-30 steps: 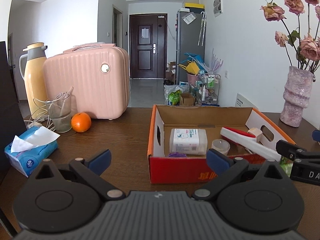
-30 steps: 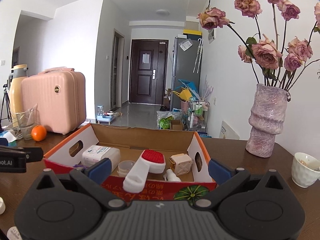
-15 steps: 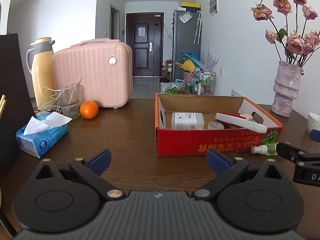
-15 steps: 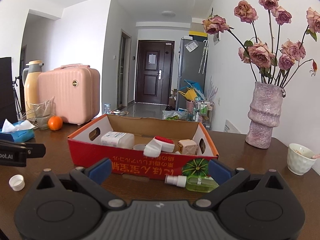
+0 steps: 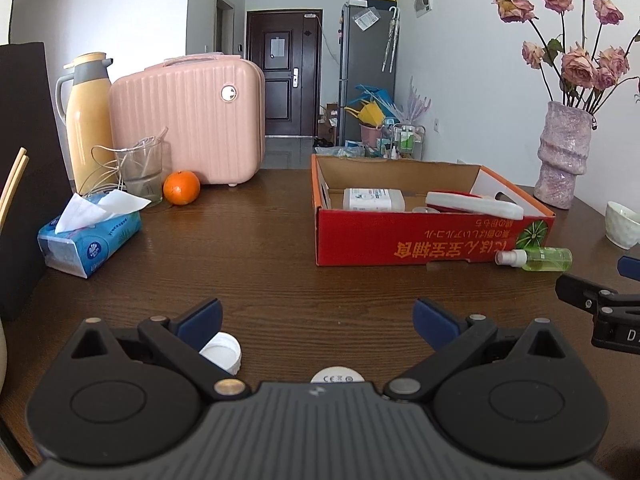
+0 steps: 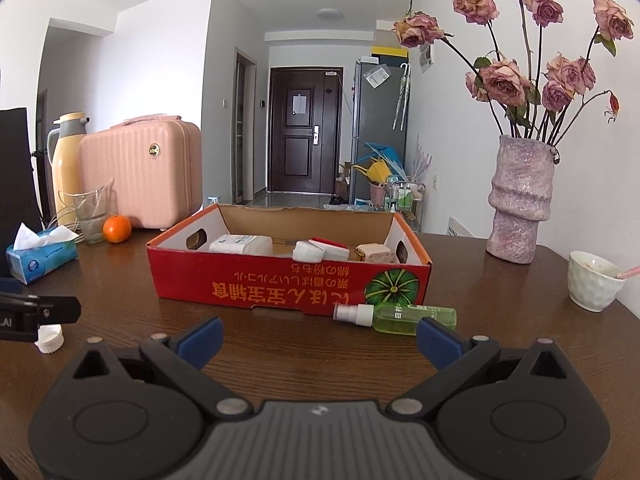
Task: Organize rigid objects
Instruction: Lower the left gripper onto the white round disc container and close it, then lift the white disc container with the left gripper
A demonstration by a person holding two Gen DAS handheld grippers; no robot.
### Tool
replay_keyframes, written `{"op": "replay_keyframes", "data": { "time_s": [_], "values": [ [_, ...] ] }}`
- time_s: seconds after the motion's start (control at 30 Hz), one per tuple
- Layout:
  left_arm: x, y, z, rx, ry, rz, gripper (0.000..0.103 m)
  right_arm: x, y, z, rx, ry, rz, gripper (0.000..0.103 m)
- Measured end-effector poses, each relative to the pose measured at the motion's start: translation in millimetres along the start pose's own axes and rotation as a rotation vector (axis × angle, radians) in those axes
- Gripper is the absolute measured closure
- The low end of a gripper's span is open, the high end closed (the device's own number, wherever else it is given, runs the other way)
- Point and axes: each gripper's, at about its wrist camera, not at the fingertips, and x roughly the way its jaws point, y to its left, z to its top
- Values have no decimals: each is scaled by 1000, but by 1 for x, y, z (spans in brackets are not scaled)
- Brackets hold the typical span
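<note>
Behind left tool (image 5: 316,322), half-hidden white cap (image 5: 222,354)

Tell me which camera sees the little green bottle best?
The right wrist view. The bottle lies whole on its side in front of the box, near mid-frame. The left wrist view shows it smaller, off toward the right edge.

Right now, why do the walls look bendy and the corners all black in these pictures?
Both wrist views come through a fisheye lens: in the left wrist view the dark wooden table curves, and its corners go black. In the right wrist view the white walls and the sparkly purple vase lean inward. Both are evenly daylit and sharp, and the red cardboard box shows no glare.
</note>
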Motion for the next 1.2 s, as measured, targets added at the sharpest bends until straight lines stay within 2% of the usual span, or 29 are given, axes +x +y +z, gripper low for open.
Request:
{"op": "replay_keyframes", "data": {
  "time_s": [0.2, 0.37, 0.57, 0.6, 0.63, 0.67, 0.7, 0.9, 1.2],
  "values": [
    [12, -3, -12, 22, 121, -59, 1, 0, 1, -1, 3, 6, -4, 0],
    [22, -7, -20, 41, 182, -71, 10, 2, 2, -3, 2, 17, 0, 0],
    [37, -7, -24, 39, 240, -60, 30, 1, 5, -5, -7, 29, 16, 0],
    [40, -8, -25, 43, 250, -57, 36, 1, 6, -6, -7, 32, 18, 0],
    [43, -8, -27, 48, 265, -58, 48, 1, 6, -6, -8, 33, 19, 0],
    [44, -10, -28, 61, 262, -49, 53, 2, 6, -6, -8, 35, 18, 0],
    [44, -11, -28, 69, 257, -45, 62, 2, 6, -6, -8, 35, 18, 0],
    [41, -11, -28, 72, 249, -62, 63, 3, 7, -8, -8, 45, 15, 0],
    [26, -11, -21, 69, 170, -51, 63, 6, 5, -9, 3, 54, 3, 0]
  ]
}}
